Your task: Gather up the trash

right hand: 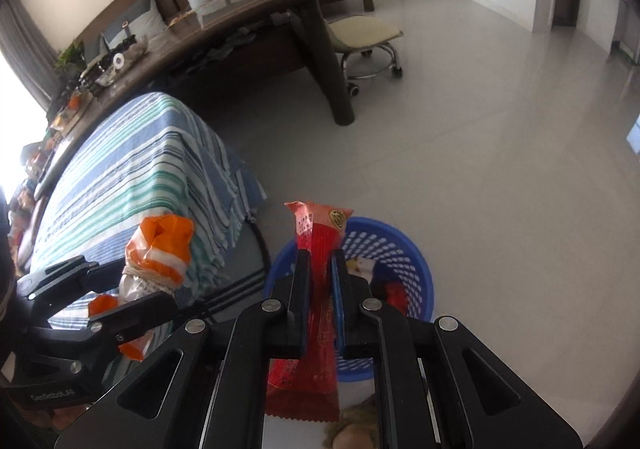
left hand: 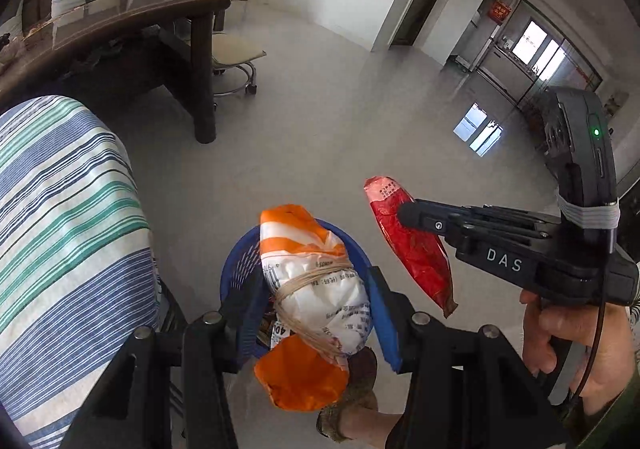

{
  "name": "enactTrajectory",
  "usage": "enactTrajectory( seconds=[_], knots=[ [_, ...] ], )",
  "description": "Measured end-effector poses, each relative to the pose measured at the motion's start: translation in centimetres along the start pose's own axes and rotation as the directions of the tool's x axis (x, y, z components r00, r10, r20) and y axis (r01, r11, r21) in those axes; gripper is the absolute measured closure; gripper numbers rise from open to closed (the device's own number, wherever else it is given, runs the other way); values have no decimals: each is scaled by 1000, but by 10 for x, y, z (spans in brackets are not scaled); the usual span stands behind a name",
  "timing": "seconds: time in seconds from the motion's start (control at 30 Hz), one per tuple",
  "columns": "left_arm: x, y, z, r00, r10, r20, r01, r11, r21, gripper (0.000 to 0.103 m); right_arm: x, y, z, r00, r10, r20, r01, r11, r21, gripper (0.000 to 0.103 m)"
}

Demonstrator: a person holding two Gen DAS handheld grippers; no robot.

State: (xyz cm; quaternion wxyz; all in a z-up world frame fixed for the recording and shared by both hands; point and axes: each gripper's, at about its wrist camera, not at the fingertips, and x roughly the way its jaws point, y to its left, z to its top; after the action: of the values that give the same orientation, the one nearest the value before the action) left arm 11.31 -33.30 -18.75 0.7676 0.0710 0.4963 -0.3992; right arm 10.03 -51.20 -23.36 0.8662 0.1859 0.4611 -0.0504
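My left gripper is shut on an orange-and-white plastic package tied with string. It holds the package right over a blue plastic basket on the floor. In the right wrist view the same package sits in the left gripper at the lower left. My right gripper is shut on a red snack wrapper, just short of the blue basket, which holds some trash. In the left wrist view the right gripper and the red wrapper hang to the right of the basket.
Something covered in a blue-green striped cloth stands close to the left of the basket. Behind it is a dark wooden table with a thick leg, a wheeled stool and a sofa with cushions. Grey tiled floor stretches to the right.
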Motion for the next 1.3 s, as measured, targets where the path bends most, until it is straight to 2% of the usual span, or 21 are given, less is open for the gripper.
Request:
enactTrajectory(
  seconds=[0.3,0.33,0.4,0.47,0.6,0.73,0.8,0.83,0.87,0.9,1.03,1.07,1.1,1.2,1.3],
  knots=[
    [59,-5,3,998,-8,-57,9,1000,8,51,34,-52,-4,999,22,-34,-19,995,96,92],
    [64,-3,3,998,-11,-60,12,1000,7,50,40,-58,-5,998,34,-44,-29,994,110,89],
    [75,-3,4,997,-16,-76,16,1000,-1,38,48,-68,-6,997,59,-55,-50,988,145,78],
    [81,-3,4,997,-12,-76,12,1000,-1,37,52,-74,-6,997,56,-58,-45,985,164,63],
    [80,-5,8,999,0,-51,0,1000,-2,37,42,-83,-6,998,55,-24,-49,979,196,52],
    [53,-13,6,1000,13,28,-13,1000,12,37,23,-85,-8,1000,3,17,-6,982,190,40],
    [31,-20,1,998,9,63,-12,999,35,35,10,-81,-12,999,-7,35,0,980,197,24],
    [18,-24,-3,997,3,76,-7,999,46,32,2,-80,-16,999,-6,44,-3,979,204,17],
    [6,-27,-9,996,3,87,-7,999,52,21,-7,-77,-21,998,-5,57,-7,977,213,6],
    [-4,-31,-12,995,9,97,-14,998,55,15,-17,-75,-26,997,-2,74,-14,975,220,0],
    [-32,-41,-41,994,54,91,-63,994,94,12,-60,-57,-59,988,-17,152,-15,978,209,0],
    [-37,-43,-49,992,78,95,-87,992,95,7,-70,-52,-69,985,-26,172,-9,980,200,0],
    [-42,-45,-56,989,111,95,-120,988,102,0,-79,-45,-79,983,-54,176,21,982,186,0],
    [-56,-47,-73,967,228,114,-238,968,81,0,-99,-28,-105,972,-149,179,122,981,152,0],
    [-71,-52,-84,960,255,116,-263,963,60,0,-115,-15,-124,957,-225,183,201,969,142,0]
  ],
)
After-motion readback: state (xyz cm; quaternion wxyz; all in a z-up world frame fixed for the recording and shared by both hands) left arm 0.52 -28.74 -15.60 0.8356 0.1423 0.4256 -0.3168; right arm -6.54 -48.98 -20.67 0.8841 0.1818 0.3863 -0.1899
